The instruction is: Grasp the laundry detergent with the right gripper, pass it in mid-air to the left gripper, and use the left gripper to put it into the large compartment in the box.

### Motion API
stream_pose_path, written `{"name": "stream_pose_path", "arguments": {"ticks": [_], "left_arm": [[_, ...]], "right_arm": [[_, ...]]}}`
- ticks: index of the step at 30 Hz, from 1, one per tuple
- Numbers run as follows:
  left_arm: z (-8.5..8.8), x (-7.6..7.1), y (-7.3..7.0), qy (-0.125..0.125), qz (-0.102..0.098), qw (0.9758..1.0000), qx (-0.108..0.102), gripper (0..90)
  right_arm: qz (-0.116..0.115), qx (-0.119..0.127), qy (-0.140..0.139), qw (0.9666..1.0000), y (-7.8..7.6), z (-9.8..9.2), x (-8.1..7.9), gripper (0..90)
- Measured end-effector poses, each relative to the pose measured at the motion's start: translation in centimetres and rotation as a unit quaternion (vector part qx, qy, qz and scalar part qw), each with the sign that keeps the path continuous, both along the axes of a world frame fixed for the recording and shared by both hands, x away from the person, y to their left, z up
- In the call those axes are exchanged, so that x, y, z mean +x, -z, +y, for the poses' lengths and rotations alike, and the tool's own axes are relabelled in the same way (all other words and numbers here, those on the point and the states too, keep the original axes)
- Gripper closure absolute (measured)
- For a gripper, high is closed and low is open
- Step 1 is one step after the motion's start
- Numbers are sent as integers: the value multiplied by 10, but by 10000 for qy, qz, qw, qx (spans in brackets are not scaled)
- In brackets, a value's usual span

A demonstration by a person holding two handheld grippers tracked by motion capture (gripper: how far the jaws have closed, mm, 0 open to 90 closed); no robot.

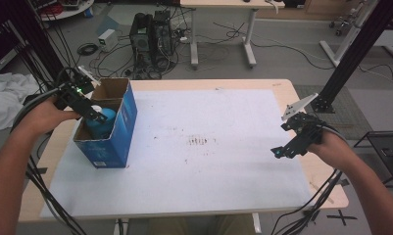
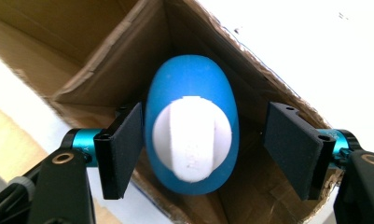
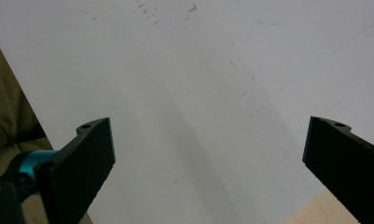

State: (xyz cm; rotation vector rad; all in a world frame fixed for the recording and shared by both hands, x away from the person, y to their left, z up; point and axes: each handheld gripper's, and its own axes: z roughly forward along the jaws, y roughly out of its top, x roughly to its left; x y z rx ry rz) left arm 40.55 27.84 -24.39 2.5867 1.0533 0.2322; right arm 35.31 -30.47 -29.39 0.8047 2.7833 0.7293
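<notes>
A light wooden table [image 1: 287, 93] is seen from above, covered for the most part by a white sheet [image 1: 208, 161] with a faint patch of brown specks [image 1: 200, 141] near its middle. At the table's left side a blue cardboard box [image 1: 121, 131] stands upright with its top open. Inside it a blue egg-shaped object [image 2: 192, 135] with a round white face is seen, resting against the box's brown inner walls.

The left gripper [image 1: 97, 116] is held over the open box, its tips dipped just inside the rim. Its jaws are parted around the blue object: one pad sits just against the object's side, while a clear gap is left at the other pad, so nothing is clamped. The box walls stand close on both sides of the jaws.

The right gripper [image 1: 281, 152] is held above the sheet's right edge, well apart from the box. Its jaws are spread wide with bare white sheet between them.

Beyond the table, computer towers [image 1: 152, 36], tangled floor cables [image 1: 110, 54] and a second desk [image 1: 223, 29] are visible.
</notes>
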Motion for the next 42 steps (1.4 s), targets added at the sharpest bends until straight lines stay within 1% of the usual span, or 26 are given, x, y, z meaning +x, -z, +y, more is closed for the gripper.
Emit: {"name": "stream_pose_path", "arguments": {"ticks": [1,2,5,7,8,9,10,11,12,13,14,16,19,20,21,24,25,29,30,31,32,33,34,37,40,42], "left_arm": [[0,0,-2,21,-66,10000,37,291],[0,-1,-4,-32,-70,10000,-35,291],[1,-3,-10,-42,-151,9998,-128,291],[2,-5,-16,-21,-192,9997,-157,291],[2,-7,-20,-54,-222,9995,-220,291],[2,-8,-25,-1,-248,9994,-238,291],[1,-10,-29,4,-278,9992,-273,291],[0,-12,-33,4,-288,9993,-250,291],[-1,-14,-36,-10,-321,9990,-323,291],[-3,-16,-41,-17,-331,9986,-413,291],[-5,-18,-45,21,-343,9985,-431,291],[-10,-20,-50,44,-262,9986,-451,291],[-20,-24,-54,211,-221,9987,-408,291],[-24,-25,-55,244,-256,9985,-423,291],[-27,-26,-57,344,-284,9981,-415,291],[-39,-29,-60,495,-327,9972,-465,291],[-46,-30,-60,596,-315,9967,-462,291],[-67,-30,-62,873,-276,9952,-347,291],[-71,-31,-62,886,-264,9951,-360,267],[-77,-31,-62,998,-273,9941,-325,168],[-82,-30,-63,1080,-317,9931,-317,146],[-87,-31,-64,1095,-298,9929,-352,146],[-91,-30,-65,1165,-334,9921,-310,145],[-105,-30,-66,1262,-318,9910,-312,145],[-116,-28,-66,1384,-323,9896,-224,145],[-124,-26,-66,1387,-307,9896,-246,145]], "right_arm": [[-1,5,-15,10000,0,0,0,13],[-9,-4,-31,10000,-1,1,0,12],[-18,-6,-49,10000,-2,1,0,12],[-19,21,-15,10000,-2,0,-1,13],[-3,2,-20,10000,-2,0,-2,13],[-38,10,-68,10000,-2,-1,-1,12],[-29,25,9,10000,-3,-1,-2,13],[-35,19,-16,10000,-3,-1,-2,13],[-56,17,-31,10000,-3,-1,-2,13],[-64,24,-31,10000,-3,-2,-2,12],[-38,19,11,10000,-3,-2,-2,13],[-29,15,11,10000,-5,-2,-3,13],[-75,37,-12,10000,-6,-1,-3,13],[-100,35,-34,9999,-6,-2,-3,13],[-52,46,13,10000,-6,-1,-4,12],[-75,34,-24,10000,-6,-1,-4,13],[-82,58,-9,9999,-6,0,-5,13],[-63,41,-7,10000,-8,0,-6,12],[-94,59,-44,9999,-7,-1,-6,12],[-97,57,-46,9999,-7,-1,-6,13],[-87,72,-23,9999,-7,-1,-7,12],[-71,49,-18,10000,-7,-2,-7,12],[-51,64,41,10000,-8,-2,-7,13],[-38,58,17,10000,-8,-3,-8,13],[-45,90,37,9999,-8,-4,-8,13],[-41,88,52,9999,-8,-4,-9,13]]}}
